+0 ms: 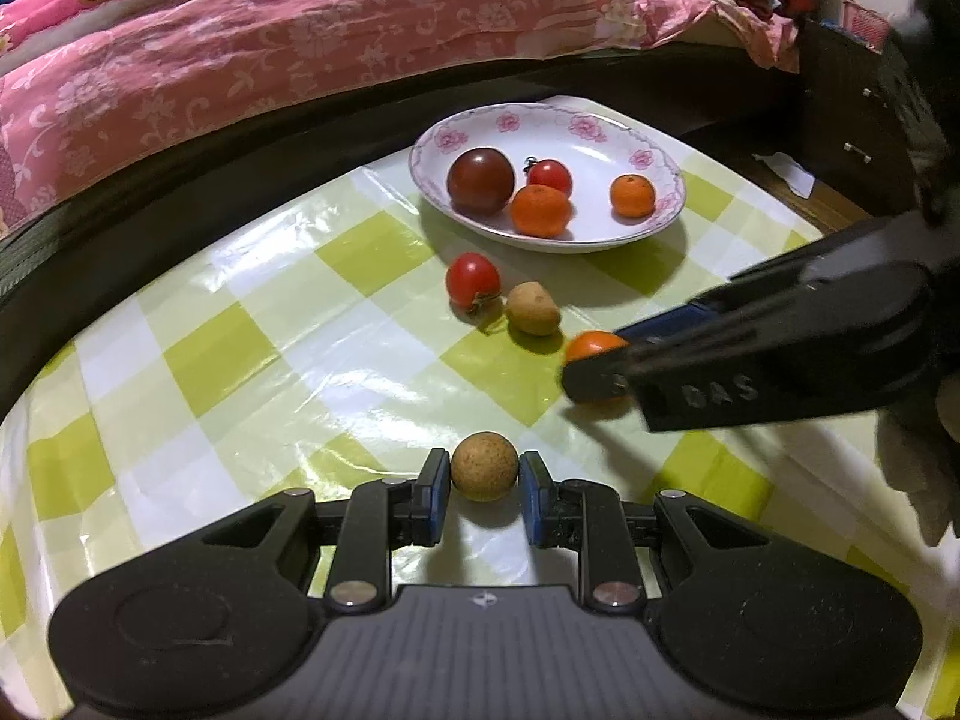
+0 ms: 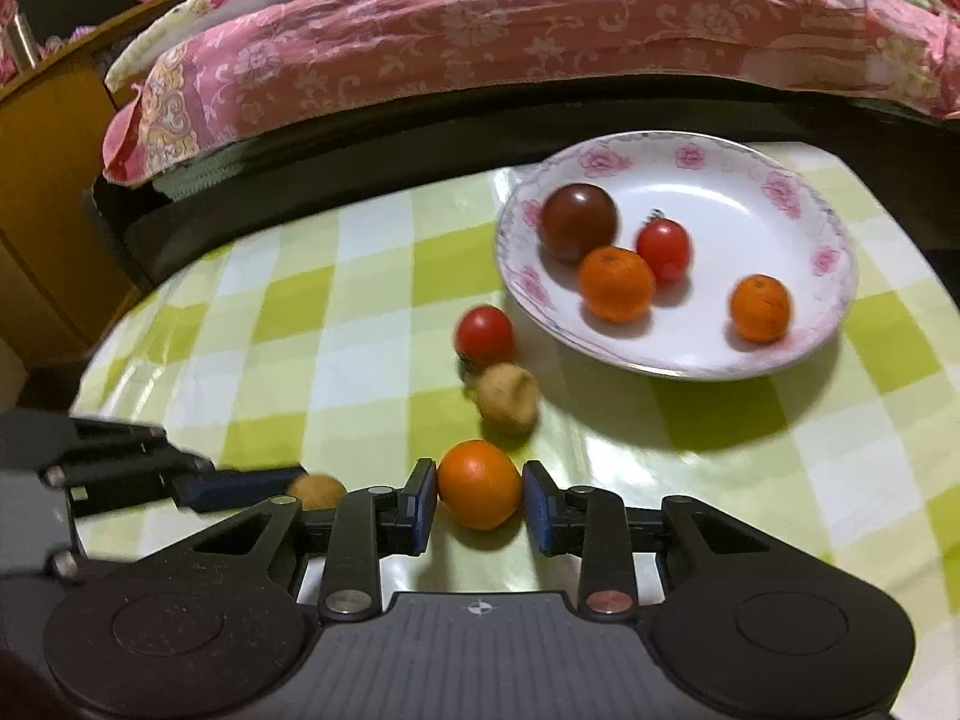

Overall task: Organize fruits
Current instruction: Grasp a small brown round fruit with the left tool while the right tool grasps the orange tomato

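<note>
Here, left claw (image 1: 483, 483) clamped on brown fruit (image 1: 483, 465), right claw (image 2: 479, 495) pinching orange fruit (image 2: 478, 483).

The tablecloth (image 1: 252, 360) is a glossy check of lime green, pale green and white squares. The plate (image 1: 600, 138) is white, its rim printed with pink flowers. On it, at ten o'clock, sits a dark maroon-brown tomato (image 1: 480, 181); a bright red cherry tomato (image 1: 550, 176) lies near the middle, a deep orange mandarin (image 1: 540, 210) at six o'clock and a smaller orange one (image 1: 632, 195) at three o'clock. Off the plate, a red tomato (image 1: 473, 280), a tan fruit (image 1: 533, 308), an orange fruit (image 2: 479, 485) and a speckled tan-brown ball (image 1: 484, 466). Both grippers are black with blue pads (image 1: 437, 498). The bedspread (image 1: 240, 60) is pink with a pale floral pattern
</note>
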The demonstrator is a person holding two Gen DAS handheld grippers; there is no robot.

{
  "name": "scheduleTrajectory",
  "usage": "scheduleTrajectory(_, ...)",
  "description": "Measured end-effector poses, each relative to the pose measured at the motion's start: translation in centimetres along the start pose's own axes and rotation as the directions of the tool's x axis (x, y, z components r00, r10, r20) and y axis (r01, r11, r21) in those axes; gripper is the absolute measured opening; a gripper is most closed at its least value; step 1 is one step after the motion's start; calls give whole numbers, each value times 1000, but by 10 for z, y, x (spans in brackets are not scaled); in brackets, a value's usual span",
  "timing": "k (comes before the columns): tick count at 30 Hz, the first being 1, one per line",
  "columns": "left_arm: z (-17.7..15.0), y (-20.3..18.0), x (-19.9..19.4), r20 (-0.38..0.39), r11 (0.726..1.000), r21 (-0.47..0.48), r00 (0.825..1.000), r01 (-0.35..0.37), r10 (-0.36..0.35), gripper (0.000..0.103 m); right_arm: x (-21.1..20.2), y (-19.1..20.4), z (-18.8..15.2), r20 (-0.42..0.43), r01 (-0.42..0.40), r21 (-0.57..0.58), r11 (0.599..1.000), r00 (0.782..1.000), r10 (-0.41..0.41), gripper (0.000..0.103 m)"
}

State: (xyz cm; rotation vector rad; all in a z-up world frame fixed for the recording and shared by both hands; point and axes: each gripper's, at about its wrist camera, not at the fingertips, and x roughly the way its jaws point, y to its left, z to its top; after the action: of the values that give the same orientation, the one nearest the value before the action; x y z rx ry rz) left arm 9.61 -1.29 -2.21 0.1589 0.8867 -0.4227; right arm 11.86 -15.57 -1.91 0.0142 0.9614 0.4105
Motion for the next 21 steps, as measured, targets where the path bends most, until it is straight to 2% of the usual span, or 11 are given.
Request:
scheduleTrajectory(7, 1, -19, 4, 2, 998, 34, 998, 55, -55, 33, -25, -10, -20, -20, 108, -86, 990, 994, -110, 28)
scheduleTrajectory(11, -1, -23, 10, -16, 998, 52, 999, 47, -46, 33, -29, -16, -28, -17, 113, -74, 991, 993, -115, 28)
scheduleTrajectory(21, 0, -25, 12, -4, 997, 67, 999, 34, -33, 35, -25, -23, -32, -8, 82, -67, 994, 997, -83, 29)
